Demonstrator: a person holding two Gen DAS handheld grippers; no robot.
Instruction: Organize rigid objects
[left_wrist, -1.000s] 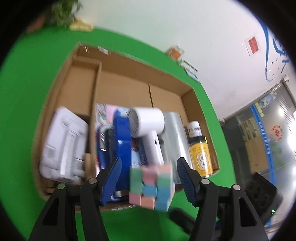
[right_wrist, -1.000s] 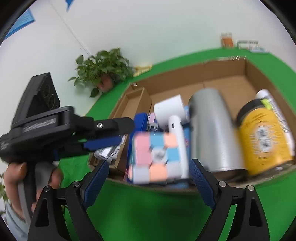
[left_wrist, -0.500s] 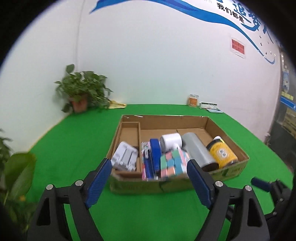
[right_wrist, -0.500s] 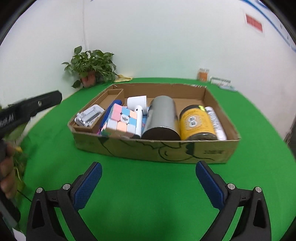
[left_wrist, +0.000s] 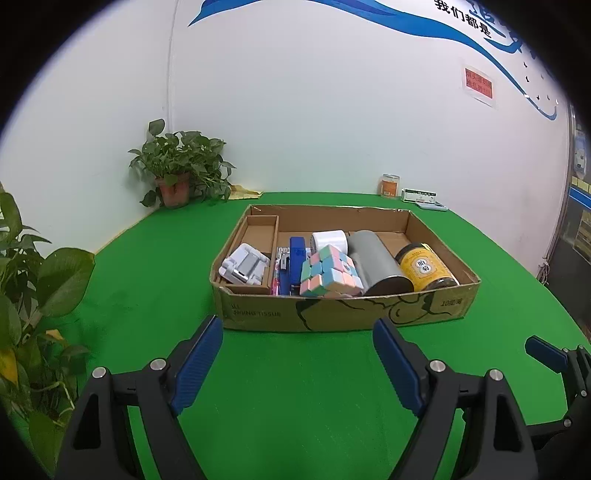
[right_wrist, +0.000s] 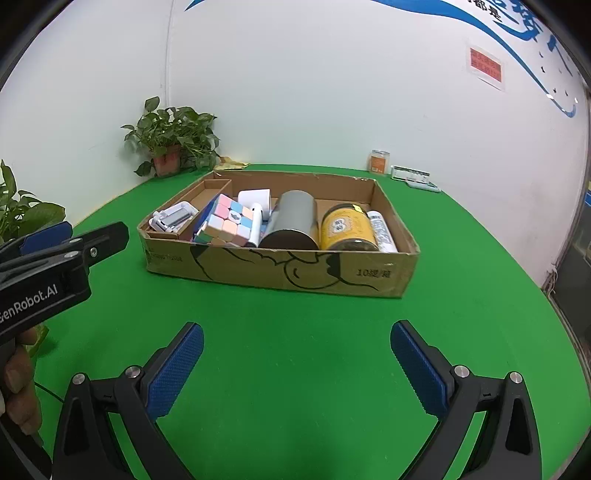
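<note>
- We have drawn both back: left hand-held gripper (left_wrist: 297, 347) and right hand-held gripper (right_wrist: 296, 349) hang released, empty, above the green desk (right_wrist: 295, 387).
- The pastel cube (left_wrist: 330, 271), earlier close between our fingers, now lies ahead in the cardboard box (left_wrist: 343, 314), beside the grey cylinder (left_wrist: 375, 264).

Both wrist cams sit low over the green table (left_wrist: 295, 387), near side, facing the far wall. Left cam views the cardboard box (left_wrist: 343, 314) head-on; right cam sees it (right_wrist: 280, 269) from further right. Shared: box, potted plant (left_wrist: 181, 170), far wall.
</note>
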